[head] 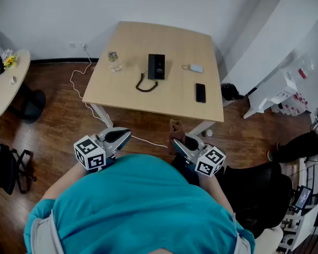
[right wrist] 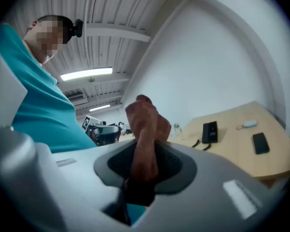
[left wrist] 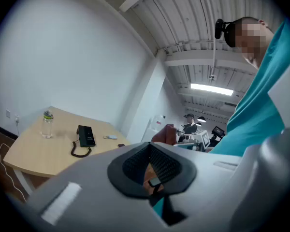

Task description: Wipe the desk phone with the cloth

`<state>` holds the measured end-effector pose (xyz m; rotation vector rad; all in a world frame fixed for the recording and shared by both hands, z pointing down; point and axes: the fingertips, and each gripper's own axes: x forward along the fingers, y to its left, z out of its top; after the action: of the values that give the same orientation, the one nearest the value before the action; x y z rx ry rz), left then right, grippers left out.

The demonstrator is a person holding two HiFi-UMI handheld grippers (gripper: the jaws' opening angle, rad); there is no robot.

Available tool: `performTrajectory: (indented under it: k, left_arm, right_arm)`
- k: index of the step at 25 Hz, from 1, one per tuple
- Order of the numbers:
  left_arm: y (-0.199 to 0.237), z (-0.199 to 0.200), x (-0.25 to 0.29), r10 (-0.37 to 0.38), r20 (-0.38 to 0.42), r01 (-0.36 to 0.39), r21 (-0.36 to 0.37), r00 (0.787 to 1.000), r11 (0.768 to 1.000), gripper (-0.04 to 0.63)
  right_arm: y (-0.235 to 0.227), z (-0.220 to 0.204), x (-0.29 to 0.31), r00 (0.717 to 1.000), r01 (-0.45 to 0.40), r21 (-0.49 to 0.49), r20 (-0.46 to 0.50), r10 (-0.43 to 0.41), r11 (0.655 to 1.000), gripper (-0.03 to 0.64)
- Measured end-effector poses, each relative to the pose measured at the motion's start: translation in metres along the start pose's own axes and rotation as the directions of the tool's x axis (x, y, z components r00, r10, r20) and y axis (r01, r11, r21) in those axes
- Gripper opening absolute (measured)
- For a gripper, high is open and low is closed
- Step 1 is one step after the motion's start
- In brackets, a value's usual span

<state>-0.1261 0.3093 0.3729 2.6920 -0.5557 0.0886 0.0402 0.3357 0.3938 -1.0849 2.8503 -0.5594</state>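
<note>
Task's thing: the desk phone (head: 156, 66) lies on the desk (head: 128, 49), handset in its cradle and cord looped beside it, between a water bottle (head: 113, 61) and a mobile phone (head: 200, 92).
Cloth: a brown cloth (right wrist: 144, 129) is pinched in the right gripper (head: 177, 141), bunched up above its jaws.
Left gripper: the left gripper (head: 127, 134) has its jaws together with nothing between them.
Position: both grippers are held close to the person's body, well apart from the desk.
Done: the cloth is in hand, by the look of it.
Left to do: the reach to the phone and all of the wiping; no contact yet.
</note>
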Motion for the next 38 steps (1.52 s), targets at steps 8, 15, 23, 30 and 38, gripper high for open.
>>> performTrajectory:
  k: [8, 15, 23, 30, 38]
  left_arm:
    - [0.043, 0.004, -0.002, 0.043, 0.023, -0.042, -0.058, 0.999, 0.997, 0.005]
    - [0.158, 0.044, -0.009, 0.017, 0.064, -0.012, -0.074, 0.998, 0.997, 0.005]
    - [0.269, 0.091, 0.012, -0.075, 0.007, 0.075, -0.086, 0.997, 0.993, 0.005]
    - [0.293, 0.090, 0.089, -0.065, -0.032, 0.061, -0.102, 0.997, 0.993, 0.005]
    - [0.316, 0.094, 0.146, 0.171, -0.027, -0.173, -0.198, 0.985, 0.965, 0.005]
  right_arm:
    - [-0.036, 0.003, 0.035, 0.998, 0.009, -0.040, -0.057, -0.011, 0.999, 0.104]
    - [-0.086, 0.028, 0.134, 0.995, 0.067, -0.050, -0.076, -0.071, 0.996, 0.104]
    - [-0.175, 0.045, 0.211, 0.959, 0.208, -0.081, -0.178, -0.219, 0.975, 0.104]
    - [-0.283, 0.034, 0.227, 0.927, 0.182, -0.185, -0.297, -0.231, 0.966, 0.104]
    - [-0.408, 0.037, 0.281, 0.884, -0.036, -0.382, -0.443, -0.149, 0.923, 0.104]
